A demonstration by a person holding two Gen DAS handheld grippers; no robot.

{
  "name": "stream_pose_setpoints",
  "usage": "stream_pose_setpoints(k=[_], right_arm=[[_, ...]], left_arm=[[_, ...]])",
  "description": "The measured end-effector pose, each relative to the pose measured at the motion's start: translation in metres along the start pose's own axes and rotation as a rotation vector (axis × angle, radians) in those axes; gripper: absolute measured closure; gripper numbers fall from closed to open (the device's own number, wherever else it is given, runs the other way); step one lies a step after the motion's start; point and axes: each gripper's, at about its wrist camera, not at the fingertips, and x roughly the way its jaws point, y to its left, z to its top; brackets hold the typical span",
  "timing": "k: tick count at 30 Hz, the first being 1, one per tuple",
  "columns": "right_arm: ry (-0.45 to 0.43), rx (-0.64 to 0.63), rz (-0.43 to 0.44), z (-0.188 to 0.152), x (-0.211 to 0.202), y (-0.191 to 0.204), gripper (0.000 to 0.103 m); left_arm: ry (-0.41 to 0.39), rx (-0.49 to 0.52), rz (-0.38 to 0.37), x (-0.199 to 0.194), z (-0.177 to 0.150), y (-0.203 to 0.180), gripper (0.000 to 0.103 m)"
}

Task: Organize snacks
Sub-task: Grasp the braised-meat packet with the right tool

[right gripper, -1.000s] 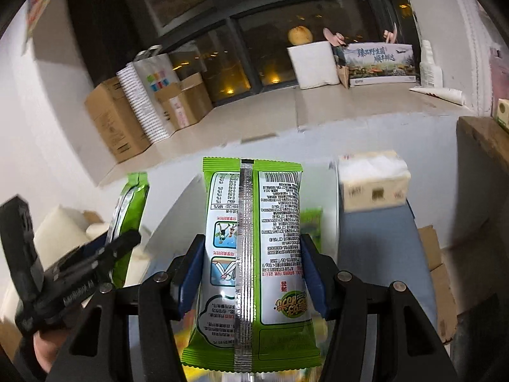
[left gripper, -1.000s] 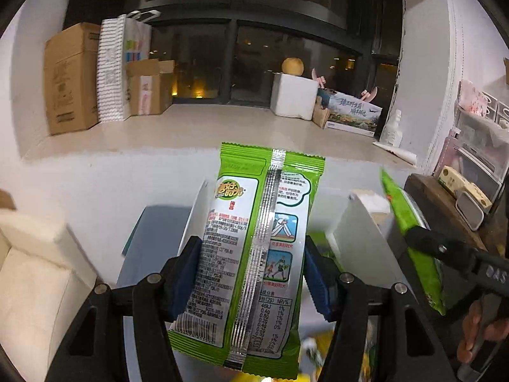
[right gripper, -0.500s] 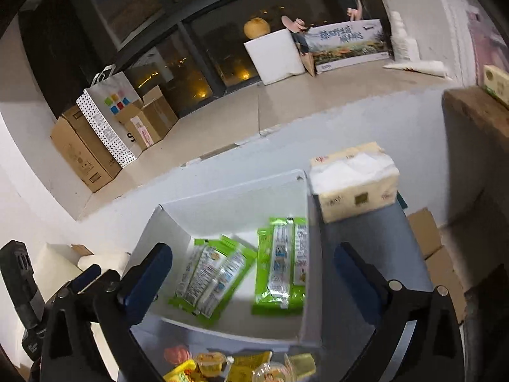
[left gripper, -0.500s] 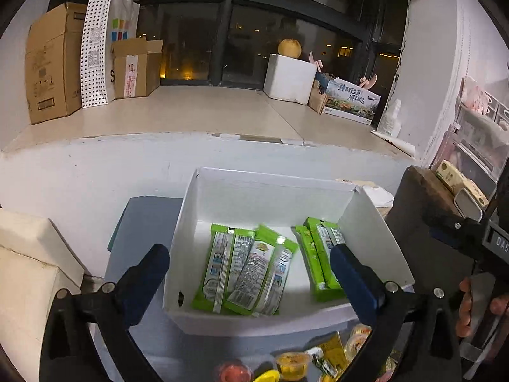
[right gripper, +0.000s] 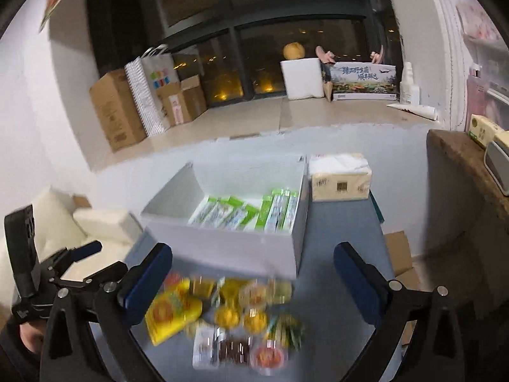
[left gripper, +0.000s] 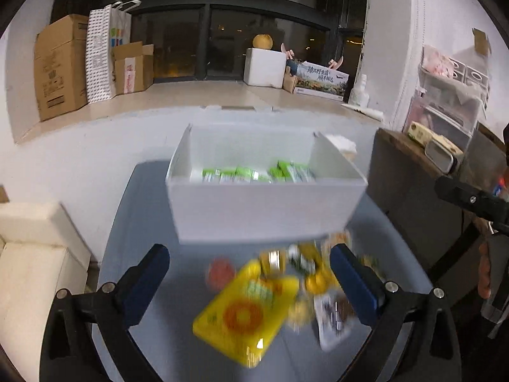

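A white box point(left gripper: 267, 213) point(right gripper: 222, 248) stands on the grey table and holds several green snack packets point(left gripper: 254, 173) point(right gripper: 245, 213). In front of it lies a blurred heap of loose snacks: a yellow bag point(left gripper: 245, 312) point(right gripper: 171, 313), jelly cups point(right gripper: 254, 318) and a clear packet point(left gripper: 334, 321). My left gripper point(left gripper: 249, 283) is open and empty above the heap. My right gripper point(right gripper: 253, 281) is open and empty above the heap. The left gripper also shows at the left edge of the right wrist view point(right gripper: 73, 267).
A tissue pack point(right gripper: 340, 181) stands right of the box. A dark wooden shelf point(left gripper: 410, 172) rises at the table's right side. Cream cushions point(left gripper: 28, 254) lie to the left. Cardboard boxes point(left gripper: 60, 67) and a white foam box point(left gripper: 265, 67) line the window ledge.
Both grippers let go of their green packets, which now lie in the box. Both have since pulled back and tilted down, bringing the heap of loose snacks into view.
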Motion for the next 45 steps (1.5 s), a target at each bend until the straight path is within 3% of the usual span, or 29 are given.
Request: stream_pose_setpoints(k=[7, 13, 18, 21, 27, 33, 34, 36, 39, 40, 43, 45], right_arm=[[0.139, 0.031, 0.071, -0.090, 0.009, 0.019, 0.000], [0.264, 0.077, 0.093, -0.130, 0.049, 0.032, 0.000], [0.279, 0.070, 0.046, -0.133, 0.079, 0.036, 0.000], [0.283, 0.050, -0.031, -0.130, 0.092, 0.036, 0.000], [0.298, 0.049, -0.049, -0.122, 0.113, 0.035, 0.000], [0.290, -0.099, -0.117, -0.126, 0.127, 0.064, 0.000], [0.288, -0.120, -0.101, -0.126, 0.127, 0.067, 0.002], [0.270, -0.144, -0.089, -0.125, 0.124, 0.070, 0.020], [0.269, -0.114, -0.054, -0.124, 0.117, 0.060, 0.026], [0.270, -0.096, -0.050, -0.124, 0.115, 0.056, 0.032], [0.273, -0.017, 0.027, -0.121, 0.106, 0.041, 0.035], [0.279, -0.064, -0.008, -0.126, 0.105, 0.041, 0.036]], left_arm=[[0.062, -0.149, -0.056, -0.032, -0.069, 0.012, 0.000], [0.074, -0.165, -0.061, -0.042, -0.089, 0.011, 0.000], [0.050, -0.156, -0.085, -0.051, -0.089, 0.010, 0.000], [0.053, -0.148, -0.086, -0.051, -0.088, 0.009, 0.000], [0.058, -0.154, -0.098, -0.045, -0.090, 0.011, 0.000], [0.071, -0.144, -0.092, -0.036, -0.092, 0.010, 0.000], [0.074, -0.144, -0.090, -0.034, -0.092, 0.011, 0.000], [0.084, -0.146, -0.084, -0.029, -0.093, 0.014, 0.000], [0.091, -0.142, -0.060, -0.022, -0.094, 0.018, 0.000], [0.094, -0.144, -0.061, -0.020, -0.094, 0.019, 0.000], [0.105, -0.140, -0.056, -0.012, -0.095, 0.021, 0.000], [0.120, -0.135, -0.047, -0.005, -0.095, 0.021, 0.000]])
